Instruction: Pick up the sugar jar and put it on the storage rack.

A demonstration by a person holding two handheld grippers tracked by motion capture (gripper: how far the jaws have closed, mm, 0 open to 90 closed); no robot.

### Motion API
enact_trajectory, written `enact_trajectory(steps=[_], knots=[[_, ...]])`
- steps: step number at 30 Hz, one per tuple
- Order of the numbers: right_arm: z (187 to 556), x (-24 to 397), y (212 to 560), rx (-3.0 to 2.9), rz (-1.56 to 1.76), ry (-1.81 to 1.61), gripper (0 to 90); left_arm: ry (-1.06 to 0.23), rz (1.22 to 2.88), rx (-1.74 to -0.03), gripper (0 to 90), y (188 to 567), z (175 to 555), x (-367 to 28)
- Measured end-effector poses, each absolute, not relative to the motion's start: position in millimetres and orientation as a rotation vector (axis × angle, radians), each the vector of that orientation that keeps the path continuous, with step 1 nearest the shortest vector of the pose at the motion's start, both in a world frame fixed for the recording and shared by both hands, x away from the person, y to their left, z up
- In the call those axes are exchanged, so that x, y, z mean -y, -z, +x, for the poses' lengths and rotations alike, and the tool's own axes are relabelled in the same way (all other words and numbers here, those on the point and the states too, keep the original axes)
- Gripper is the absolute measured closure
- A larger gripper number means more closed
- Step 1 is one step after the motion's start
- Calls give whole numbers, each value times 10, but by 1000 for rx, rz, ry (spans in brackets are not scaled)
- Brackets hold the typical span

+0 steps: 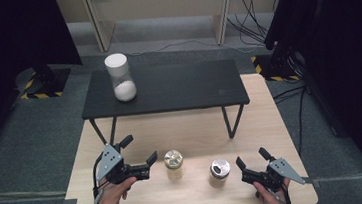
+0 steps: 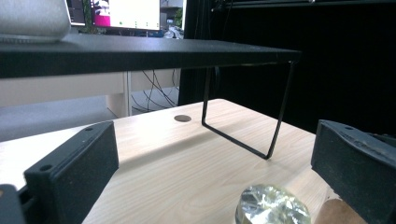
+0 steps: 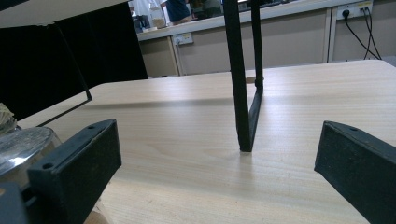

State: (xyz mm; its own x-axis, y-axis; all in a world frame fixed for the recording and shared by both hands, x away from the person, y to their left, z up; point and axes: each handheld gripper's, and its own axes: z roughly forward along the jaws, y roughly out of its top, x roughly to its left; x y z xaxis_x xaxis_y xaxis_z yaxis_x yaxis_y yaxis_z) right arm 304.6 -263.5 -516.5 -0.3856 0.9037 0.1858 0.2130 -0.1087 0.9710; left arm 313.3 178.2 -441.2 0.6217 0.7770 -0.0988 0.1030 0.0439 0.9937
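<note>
Pale wooden counter (image 1: pixel 186 126) carries everything. Left gripper (image 1: pixel 142 154), jaws spread and empty, sits just beside a small gold-lidded glass jar (image 1: pixel 174 164) with tan contents. Right gripper (image 1: pixel 251 161), also spread, sits near a silver-lidded glass jar (image 1: pixel 219 172). A white-capped sand-filled cylinder (image 1: pixel 121 77) stands on the black metal shelf (image 1: pixel 182 87).

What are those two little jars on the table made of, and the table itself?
The left jar has a shiny gold-toned lid, probably metal or foil, which looks crinkled in the left gripper view, over a pale body whose material I cannot tell. The right jar has a silvery reflective lid, likely metal. The table shows light wood grain, wood or laminate, with a matt finish.
</note>
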Motion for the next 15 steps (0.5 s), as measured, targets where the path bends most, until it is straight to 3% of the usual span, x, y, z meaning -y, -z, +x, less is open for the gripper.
enact_trajectory(steps=[15], knots=[[3047,2639,5166,-1587,1245,-1541,6,-600,1442,-771,0,4583,3075,-1827]])
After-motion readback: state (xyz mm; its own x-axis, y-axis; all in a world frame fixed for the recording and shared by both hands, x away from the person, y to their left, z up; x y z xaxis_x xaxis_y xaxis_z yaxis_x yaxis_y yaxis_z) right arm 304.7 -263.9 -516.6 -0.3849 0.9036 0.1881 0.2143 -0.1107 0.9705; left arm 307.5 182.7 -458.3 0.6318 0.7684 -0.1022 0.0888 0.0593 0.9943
